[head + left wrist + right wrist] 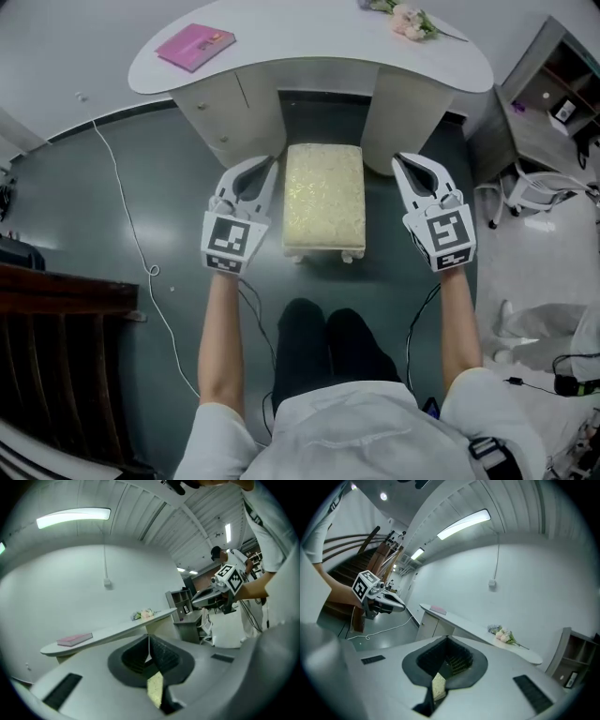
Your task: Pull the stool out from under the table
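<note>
The stool [323,200] has a cream patterned cushion and white legs. It stands on the dark floor with its far end at the kneehole of the white table [309,42]. My left gripper [270,164] hangs shut beside the stool's far left corner, a small gap apart. On the other side, my right gripper [397,159] is also shut and holds nothing, just off the far right corner. In the left gripper view the closed jaws [149,637] point at the table, with a sliver of cushion [155,689] below them. The right gripper view shows its closed jaws [446,639] the same way.
A pink book [195,46] and a flower bunch [410,21] lie on the table. A white cable [131,234] runs over the floor at left, by a dark wooden railing [56,309]. A grey shelf unit [553,94] and a white chair base [534,192] stand at right.
</note>
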Available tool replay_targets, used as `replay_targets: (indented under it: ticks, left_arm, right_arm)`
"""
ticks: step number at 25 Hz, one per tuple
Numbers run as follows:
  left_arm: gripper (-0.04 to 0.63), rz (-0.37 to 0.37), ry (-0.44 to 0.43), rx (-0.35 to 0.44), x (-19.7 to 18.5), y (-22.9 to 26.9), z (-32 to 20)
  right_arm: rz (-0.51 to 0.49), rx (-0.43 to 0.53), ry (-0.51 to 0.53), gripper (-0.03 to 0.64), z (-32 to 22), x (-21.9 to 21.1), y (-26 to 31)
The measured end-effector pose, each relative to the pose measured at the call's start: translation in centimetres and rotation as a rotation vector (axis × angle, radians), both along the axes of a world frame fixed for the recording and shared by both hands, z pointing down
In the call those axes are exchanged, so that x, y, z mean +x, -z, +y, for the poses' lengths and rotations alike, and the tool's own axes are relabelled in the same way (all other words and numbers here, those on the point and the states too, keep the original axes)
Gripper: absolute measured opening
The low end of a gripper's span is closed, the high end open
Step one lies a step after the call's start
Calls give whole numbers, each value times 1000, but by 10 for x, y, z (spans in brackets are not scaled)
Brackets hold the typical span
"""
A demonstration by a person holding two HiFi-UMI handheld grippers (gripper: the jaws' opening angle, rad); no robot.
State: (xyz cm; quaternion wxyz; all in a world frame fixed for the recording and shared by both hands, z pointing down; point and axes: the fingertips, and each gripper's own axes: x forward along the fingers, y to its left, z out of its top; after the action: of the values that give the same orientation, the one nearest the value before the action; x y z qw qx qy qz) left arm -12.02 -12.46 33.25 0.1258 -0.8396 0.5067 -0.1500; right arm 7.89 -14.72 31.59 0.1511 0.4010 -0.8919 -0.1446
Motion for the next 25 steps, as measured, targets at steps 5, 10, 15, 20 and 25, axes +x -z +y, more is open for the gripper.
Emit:
replay_targets:
  ticks: [5,10,15,20,25]
  left_arm:
    - [23,12,35,-41,-3,105,22]
    - [23,-2,54,-64,6,208,53]
    - [23,1,57,-56,35,281,92]
    - [23,-6,94,-21,61,330,133]
    - [23,4,124,25,86,357,169]
  right_arm:
    - [-19,-34,-40,15,13,19,110]
    - [-57,-65,-49,15,38,34,213]
    - [-15,-59,-6,15,79,48,286]
    - [-16,-34,22,15,119,69,331]
    - [-33,1,43,15,154,91,357]
